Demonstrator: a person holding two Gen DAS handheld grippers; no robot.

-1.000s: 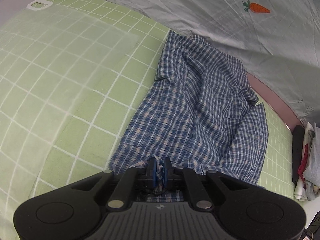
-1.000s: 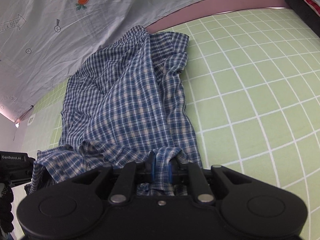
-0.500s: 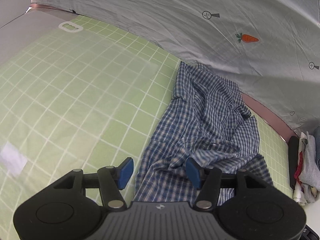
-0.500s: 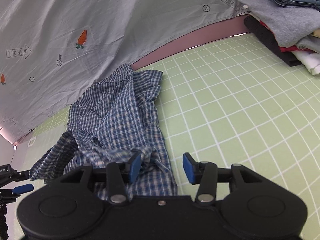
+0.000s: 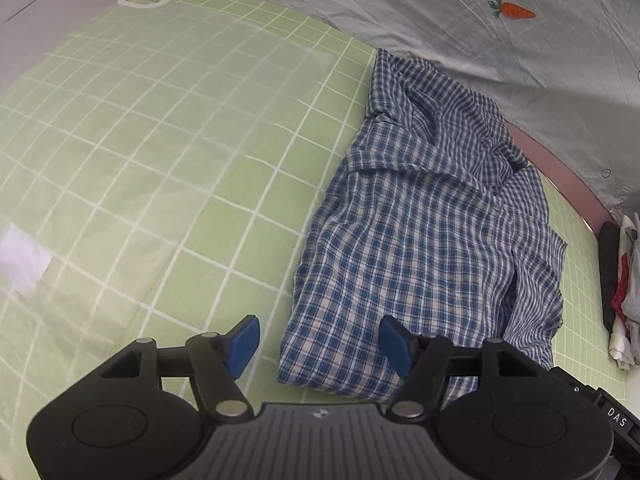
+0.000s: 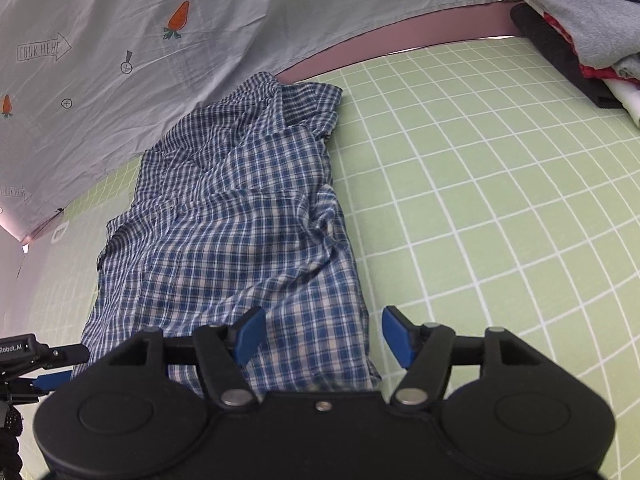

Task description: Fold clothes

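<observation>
A blue-and-white checked shirt (image 5: 432, 220) lies loosely folded and wrinkled on the green grid mat (image 5: 168, 140), its collar end toward the grey sheet. My left gripper (image 5: 320, 338) hovers over the shirt's near left corner. Its jaws are opening, and the blue pads (image 5: 244, 340) press on nothing. In the right wrist view the same shirt (image 6: 240, 232) stretches away from my right gripper (image 6: 323, 336), which hangs above the near right hem. Its jaws are opening too, with cloth below them but not pinched. The left gripper (image 6: 44, 360) shows at that view's left edge.
A grey sheet with carrot prints (image 6: 180, 20) drapes along the far side behind a pink edge (image 6: 400, 40). A stack of folded clothes (image 6: 580, 32) sits at the mat's right end. A white tag (image 5: 144, 0) lies at the far left corner.
Both grippers have let go of the shirt's hem and spread their jaws wide. Both have pulled back toward the near side, and the shirt has settled flat on the mat.
</observation>
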